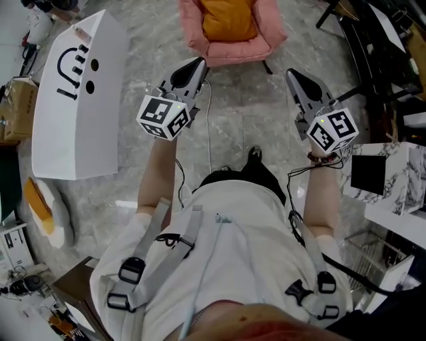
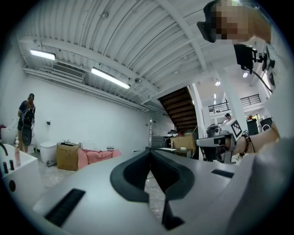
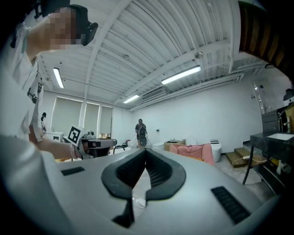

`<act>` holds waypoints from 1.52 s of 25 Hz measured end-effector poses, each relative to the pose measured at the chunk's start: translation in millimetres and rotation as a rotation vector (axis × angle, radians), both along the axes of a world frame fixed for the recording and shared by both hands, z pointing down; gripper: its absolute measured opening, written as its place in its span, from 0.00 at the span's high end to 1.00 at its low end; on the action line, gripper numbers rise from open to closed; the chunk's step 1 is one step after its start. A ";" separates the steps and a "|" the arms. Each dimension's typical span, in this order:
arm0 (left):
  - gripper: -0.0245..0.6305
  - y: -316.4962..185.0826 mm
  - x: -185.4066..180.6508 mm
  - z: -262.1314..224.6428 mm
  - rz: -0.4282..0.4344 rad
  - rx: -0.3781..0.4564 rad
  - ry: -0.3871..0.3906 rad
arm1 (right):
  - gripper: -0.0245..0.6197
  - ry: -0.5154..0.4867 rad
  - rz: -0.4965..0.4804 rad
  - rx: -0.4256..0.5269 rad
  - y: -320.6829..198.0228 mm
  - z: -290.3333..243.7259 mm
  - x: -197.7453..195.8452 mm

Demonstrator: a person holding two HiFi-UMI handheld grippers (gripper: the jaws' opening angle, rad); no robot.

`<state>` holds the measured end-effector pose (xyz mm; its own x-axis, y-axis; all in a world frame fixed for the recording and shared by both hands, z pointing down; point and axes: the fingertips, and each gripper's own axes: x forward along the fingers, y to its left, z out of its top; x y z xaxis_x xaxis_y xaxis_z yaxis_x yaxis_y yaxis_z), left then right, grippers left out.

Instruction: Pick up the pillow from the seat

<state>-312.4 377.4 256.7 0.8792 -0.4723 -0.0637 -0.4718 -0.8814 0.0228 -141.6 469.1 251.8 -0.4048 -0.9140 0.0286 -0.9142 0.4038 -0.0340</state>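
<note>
Ahead of both gripper tips, well apart from them, stands the pink armchair (image 1: 233, 48). The orange pillow (image 1: 228, 18) rests on its seat, leaning against the backrest. In the head view the pillow lies beyond and between the two grippers, slightly nearer the line of the left one.

**Gripper state**
- Left gripper (image 1: 198, 63): jaws clenched together, nothing between them.
- Right gripper (image 1: 293, 73): jaws clenched together, nothing between them.
- Each gripper view shows the pads meeting at the tip, and only floor shows through the gap behind them. The armchair appears small and far off, left of the left gripper's tip (image 2: 149, 151) and right of the right gripper's tip (image 3: 144, 151).

**Hazards from this position (judgement)**
1. Closed jaws at contact. If either gripper arrives shut, it will push the pillow into the backrest rather than take it. Cause: opening too late.
2. Shallow pinch. The pillow looks soft and bulky. A bite on one corner may catch only the cover, so the pillow sags or slips out on lifting. Cause: a narrow grip on a wide, yielding item.
3. Uneven lift. With two grippers, unequal height or timing may twist the pillow free of one side.
4. Floor cable (image 1: 209, 133). It runs below and between the grippers, along the path to the chair. Cause of fault: a foot snagging it during the approach.
</note>
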 end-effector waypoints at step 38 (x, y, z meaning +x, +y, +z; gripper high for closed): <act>0.63 -159.7 167.6 45.6 -0.051 -0.120 -0.047 | 0.73 -0.003 -0.139 -0.061 -204.8 47.3 177.3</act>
